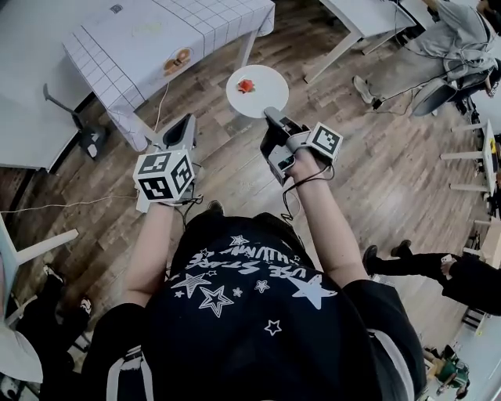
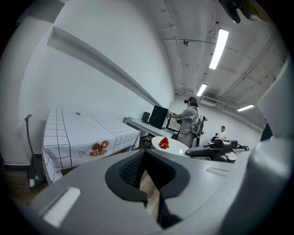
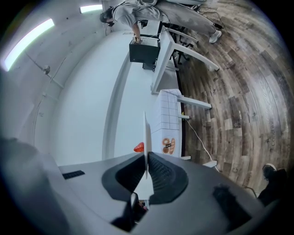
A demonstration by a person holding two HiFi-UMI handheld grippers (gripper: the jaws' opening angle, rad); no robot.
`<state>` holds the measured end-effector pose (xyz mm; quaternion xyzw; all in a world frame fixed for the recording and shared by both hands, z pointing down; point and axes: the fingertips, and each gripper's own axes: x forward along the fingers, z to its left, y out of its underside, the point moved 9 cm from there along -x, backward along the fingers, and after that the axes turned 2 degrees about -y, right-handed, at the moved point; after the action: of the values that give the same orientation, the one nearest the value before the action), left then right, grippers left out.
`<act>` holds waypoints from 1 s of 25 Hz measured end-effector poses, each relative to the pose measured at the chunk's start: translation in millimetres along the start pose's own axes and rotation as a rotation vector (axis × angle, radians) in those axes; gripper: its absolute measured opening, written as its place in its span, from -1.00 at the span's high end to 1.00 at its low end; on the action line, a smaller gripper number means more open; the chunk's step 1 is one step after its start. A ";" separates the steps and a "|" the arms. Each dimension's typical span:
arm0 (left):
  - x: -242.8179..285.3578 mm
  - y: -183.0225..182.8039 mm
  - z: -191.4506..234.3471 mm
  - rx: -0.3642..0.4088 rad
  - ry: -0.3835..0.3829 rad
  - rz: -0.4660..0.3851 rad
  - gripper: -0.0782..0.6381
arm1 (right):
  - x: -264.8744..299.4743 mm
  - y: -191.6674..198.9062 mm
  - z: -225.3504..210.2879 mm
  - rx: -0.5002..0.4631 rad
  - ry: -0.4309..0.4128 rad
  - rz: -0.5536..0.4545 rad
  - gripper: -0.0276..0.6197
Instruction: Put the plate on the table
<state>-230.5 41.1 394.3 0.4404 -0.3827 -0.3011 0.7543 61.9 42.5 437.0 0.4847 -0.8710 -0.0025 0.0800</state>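
Note:
A round white plate [image 1: 258, 95] carrying a small red piece of food [image 1: 246, 85] hangs level above the wooden floor. My right gripper [image 1: 271, 119] is shut on its near rim. In the right gripper view the plate [image 3: 146, 133] shows edge-on between the jaws, with the red food [image 3: 138, 148] beside it. The table [image 1: 149, 35] with a white grid cloth stands to the far left of the plate. My left gripper [image 1: 186, 124] is shut and holds nothing, left of the plate. From the left gripper view [image 2: 147, 167] the plate [image 2: 177, 148] and table [image 2: 78, 131] both show ahead.
A printed food picture [image 1: 178, 60] marks the cloth's near edge. A cable [image 1: 47, 207] trails across the floor at left, by a black stand [image 1: 82, 129]. Another white table [image 1: 356, 19] and a seated person [image 1: 454, 39] are at upper right. Someone's legs [image 1: 407, 262] are at right.

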 end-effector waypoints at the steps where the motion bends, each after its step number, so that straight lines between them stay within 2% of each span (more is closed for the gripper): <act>1: 3.6 -3.1 3.9 0.000 0.003 0.000 0.76 | 3.8 -1.6 1.0 -0.003 0.001 -0.004 0.84; 6: 18.0 -9.1 13.3 -0.020 0.008 -0.001 0.76 | 15.7 -10.2 -1.9 0.001 0.006 -0.006 0.84; 11: 42.3 -17.8 13.3 0.009 0.006 -0.002 0.76 | 33.7 -36.1 -6.2 0.005 -0.014 -0.008 0.84; 14: 63.2 -26.5 10.9 0.020 -0.013 -0.013 0.76 | 48.7 -59.7 -7.8 0.006 -0.027 0.009 0.84; 19: 98.6 -48.1 -25.2 0.048 -0.034 -0.035 0.76 | 53.1 -115.3 -1.1 0.002 -0.047 0.035 0.84; 25: 159.2 -63.2 -7.7 0.040 -0.070 -0.036 0.76 | 107.9 -166.8 -7.1 0.002 -0.049 0.064 0.84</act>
<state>-147.7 -108.8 385.0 0.4513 -0.4066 -0.3220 0.7262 147.9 -136.5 445.1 0.4563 -0.8878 -0.0110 0.0584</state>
